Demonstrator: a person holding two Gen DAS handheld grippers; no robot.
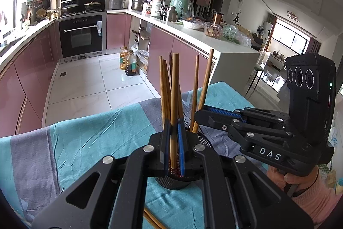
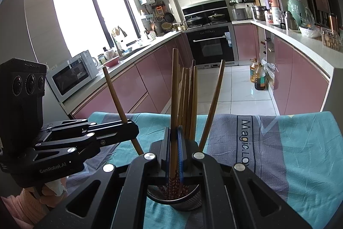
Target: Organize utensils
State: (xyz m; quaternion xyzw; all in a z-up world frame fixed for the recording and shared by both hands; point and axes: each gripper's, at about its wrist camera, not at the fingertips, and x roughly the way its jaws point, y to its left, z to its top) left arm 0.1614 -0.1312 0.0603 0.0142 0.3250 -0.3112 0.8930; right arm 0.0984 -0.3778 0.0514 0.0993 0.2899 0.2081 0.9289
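- Teal-and-grey cloth [image 2: 300, 143] covers the surface; near its middle stands a dark mesh cup [image 2: 184, 200], the holder for the utensils.
- Most of the job looks done: a bunch of wooden chopsticks [image 2: 188, 100] already stands upright in the cup, fanned out and leaning on its rim.
- Left of the task: one loose chopstick [image 1: 153, 219] lies flat on the cloth just in front of the cup, and the two sticks in hand are not yet let go.
- Left tool [image 1: 173, 143] is clamped shut on one chopstick [image 1: 174, 100], held upright with its lower end down at the cup; from the right view this stick tilts outward.
- Right tool [image 2: 174, 149] is likewise closed on a chopstick [image 2: 174, 89], upright, its patterned lower end inside the cup.
- Chopsticks are plain brown wood, slim and long, some with dark red patterned tips; they should slide and rattle readily, so a release could let them tip sideways.
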